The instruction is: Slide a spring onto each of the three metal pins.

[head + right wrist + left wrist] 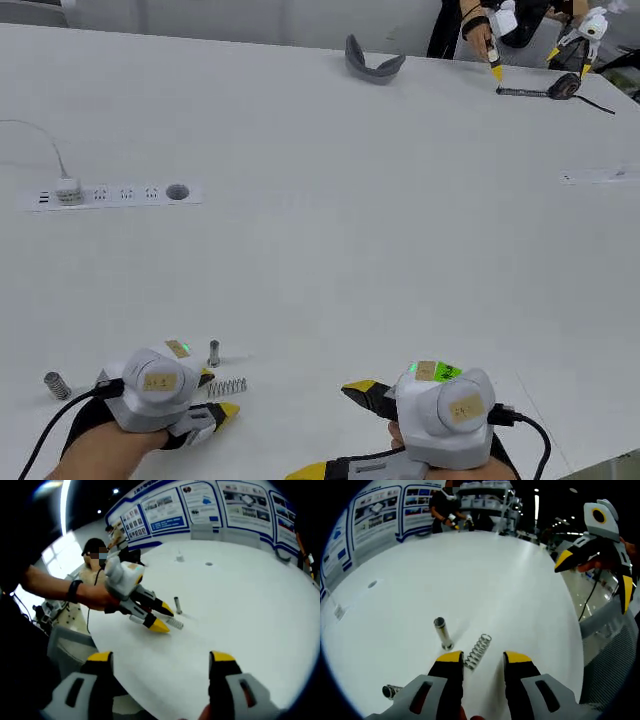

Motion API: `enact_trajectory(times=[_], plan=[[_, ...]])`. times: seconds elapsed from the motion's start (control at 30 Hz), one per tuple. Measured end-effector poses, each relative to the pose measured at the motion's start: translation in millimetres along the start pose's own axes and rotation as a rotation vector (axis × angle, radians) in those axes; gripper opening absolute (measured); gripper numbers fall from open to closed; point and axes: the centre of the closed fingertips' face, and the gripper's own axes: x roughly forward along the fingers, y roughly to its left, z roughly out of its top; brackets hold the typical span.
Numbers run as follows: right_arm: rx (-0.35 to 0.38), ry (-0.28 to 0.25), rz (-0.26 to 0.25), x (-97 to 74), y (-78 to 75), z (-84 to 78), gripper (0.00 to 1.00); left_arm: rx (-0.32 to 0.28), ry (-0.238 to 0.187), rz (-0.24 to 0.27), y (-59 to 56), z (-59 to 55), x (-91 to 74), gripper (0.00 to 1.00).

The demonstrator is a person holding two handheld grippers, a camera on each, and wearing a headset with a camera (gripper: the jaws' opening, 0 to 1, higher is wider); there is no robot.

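A: left hand-held gripper (484,657) status?
B: open, jaws apart, nothing held. The spring (478,651) lies flat on the counter (485,580) with its near end between the yellow tips. Can't tell if a tip touches it
A: pins?
B: one pin (441,632) stands upright just beside the spring, on its left in the left gripper view, with no spring on it. In the head view it sits just past that gripper's tips. A small metal piece (57,384) lies on its side left of the person's left hand, near the counter's front edge. Pin or spring, can't tell
A: right hand-held gripper (332,428)?
B: wide open, empty, near the counter's front edge, well apart from the spring, jaws pointing toward the left one
A: anything else on there?
B: power strip (110,193) further back on the left with a white plug (68,190) in it, grey curved piece (373,62) near the far edge
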Motion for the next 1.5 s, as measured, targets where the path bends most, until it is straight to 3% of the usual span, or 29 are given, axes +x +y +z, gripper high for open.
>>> enact_trajectory(times=[0.27, 0.37, 0.43, 0.63, 0.87, 1.23, 1.5], plan=[[0.007, -0.002, -0.012, -3.3, 1.2, -1.0, 0.79, 0.002, 0.021, 0.02, 5.7, -7.0, 3.2, 0.2], [0.014, 0.0, -0.017, -4.1, 0.9, -2.8, 0.79, 0.002, 0.005, 0.025, 8.1, -4.2, 2.1, 0.16], [0.015, 0.005, -0.012, -3.3, 1.9, -4.6, 0.79, 0.001, 0.006, 0.056, 14.7, -5.3, 2.0, 0.12], [0.008, 0.007, -0.011, -2.9, 1.7, -2.4, 0.78, -0.025, 0.009, 0.061, 11.9, -8.4, -3.5, 0.11], [0.005, 0.012, -0.006, -0.3, 2.7, -1.6, 0.78, -0.051, 0.023, 0.061, 7.5, -20.9, -10.4, 0.11], [0.025, 0.009, 0.034, 11.5, 11.4, -2.9, 0.77, -0.112, 0.017, 0.085, 3.8, -40.8, -35.4, 0.11], [0.031, 0.004, 0.064, 22.5, 14.5, 6.5, 0.76, -0.14, -0.006, 0.113, 8.7, -42.3, -59.2, 0.1]])
